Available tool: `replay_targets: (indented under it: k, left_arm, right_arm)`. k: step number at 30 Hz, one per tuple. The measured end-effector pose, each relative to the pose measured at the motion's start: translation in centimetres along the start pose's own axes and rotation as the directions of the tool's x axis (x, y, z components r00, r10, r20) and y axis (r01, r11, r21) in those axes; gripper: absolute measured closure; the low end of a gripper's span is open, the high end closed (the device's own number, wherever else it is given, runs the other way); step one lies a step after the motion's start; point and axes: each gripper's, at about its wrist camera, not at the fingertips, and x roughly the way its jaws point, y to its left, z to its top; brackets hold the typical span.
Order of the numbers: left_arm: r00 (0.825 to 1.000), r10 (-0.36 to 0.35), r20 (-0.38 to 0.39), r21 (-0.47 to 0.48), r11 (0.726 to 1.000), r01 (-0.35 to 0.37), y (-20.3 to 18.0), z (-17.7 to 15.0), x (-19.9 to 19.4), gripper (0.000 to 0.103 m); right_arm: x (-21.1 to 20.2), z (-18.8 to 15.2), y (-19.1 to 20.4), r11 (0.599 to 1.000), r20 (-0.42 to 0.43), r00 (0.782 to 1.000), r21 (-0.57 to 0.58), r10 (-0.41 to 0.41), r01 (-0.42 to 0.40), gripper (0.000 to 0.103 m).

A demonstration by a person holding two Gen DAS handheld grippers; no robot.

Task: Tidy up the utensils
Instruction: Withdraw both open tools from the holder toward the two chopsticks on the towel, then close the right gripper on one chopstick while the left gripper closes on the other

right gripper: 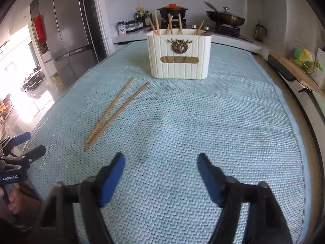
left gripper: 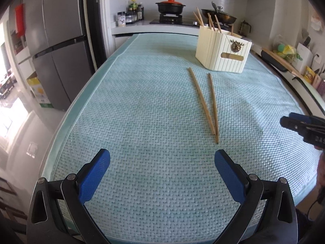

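Two wooden chopsticks lie side by side on the light teal woven mat, their near ends almost touching. Behind them stands a cream ribbed utensil holder with several chopsticks upright in it. My left gripper is open and empty, low over the mat, with the chopsticks ahead and to its right. My right gripper is also open with nothing between its fingers; the chopsticks lie ahead and to its left.
A steel fridge stands left of the table. Beyond the far edge is a stove counter with a red-lidded pot, a wok and spice jars. A cluttered side counter runs along the right.
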Motion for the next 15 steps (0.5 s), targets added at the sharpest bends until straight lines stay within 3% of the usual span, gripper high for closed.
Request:
replay_targets:
  k: [1, 2, 4, 7, 11, 13, 15]
  left_arm:
    - [1.000, -0.006, -0.006, -0.016, 1.000, 0.005, 0.4, -0.1, 0.1, 0.001]
    - [1.000, -0.008, -0.010, -0.033, 0.999, 0.008, 0.8, -0.1, 0.2, 0.001]
    - [1.000, -0.010, -0.013, -0.064, 0.998, 0.009, 1.6, -0.2, 0.3, 0.001]
    - [1.000, -0.009, -0.018, -0.103, 0.995, 0.007, 2.5, -0.2, 0.3, 0.001]
    - [1.000, 0.005, -0.019, -0.123, 0.992, -0.008, 3.4, -0.6, -0.1, 0.001]
    - [1.000, 0.021, -0.023, -0.124, 0.992, -0.024, 3.7, -0.8, -0.3, 0.001]
    - [0.999, 0.030, -0.027, -0.127, 0.991, -0.033, 4.0, -1.2, -0.4, 0.001]
  right_arm:
    - [1.0, 0.8, 0.3, 1.000, -0.032, 0.999, -0.004, 0.028, -0.028, 0.059]
    - [2.0, 1.6, 0.7, 0.998, -0.054, 0.997, -0.004, 0.063, -0.064, 0.061]
    - [4.4, 3.6, 1.7, 0.994, -0.077, 0.991, -0.003, 0.113, -0.113, 0.061]
    - [8.1, 6.9, 3.4, 0.993, -0.082, 0.990, 0.006, 0.119, -0.119, 0.062]
    - [12.9, 10.0, 6.2, 0.998, -0.103, 0.994, -0.045, 0.038, -0.043, 0.077]
    - [14.7, 10.4, 6.6, 0.998, -0.133, 0.991, -0.056, -0.003, -0.005, 0.090]
    - [14.4, 10.0, 7.0, 0.995, -0.117, 0.993, -0.094, -0.028, 0.017, 0.092]
